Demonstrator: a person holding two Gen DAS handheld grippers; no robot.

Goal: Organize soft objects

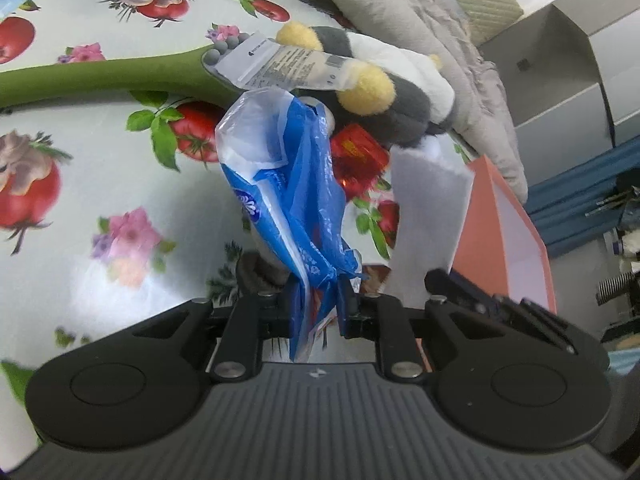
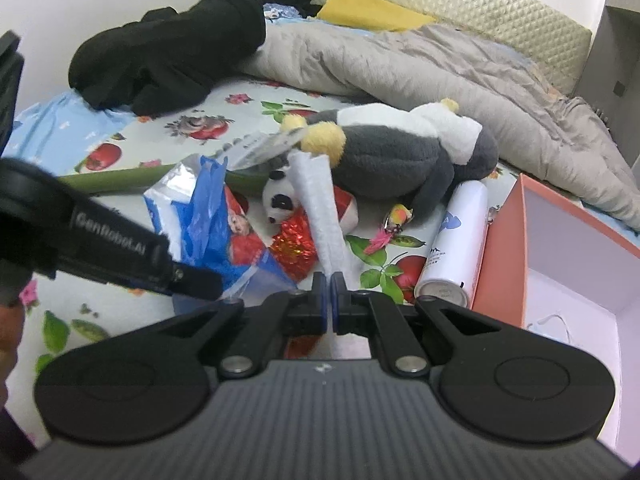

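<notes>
Left wrist: left gripper (image 1: 318, 308) clamps blue plastic bag (image 1: 280, 184), long axis pointing away.
Right wrist: right gripper (image 2: 329, 300) pinches white cloth strip (image 2: 320, 208), extending straight ahead.

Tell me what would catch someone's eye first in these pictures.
A crumpled blue plastic bag hangs pinched in the left gripper, and a white ribbed cloth strip is clamped in the right gripper. Behind them a grey-and-white plush penguin lies on the fruit-print sheet, with an open pink box to the right.

My black plastic two-finger grippers (image 1: 316, 312) (image 2: 331, 300): blue pads, silver pivot screws, ribbed grey housing, white "GenRobot.AI" lettering.
</notes>
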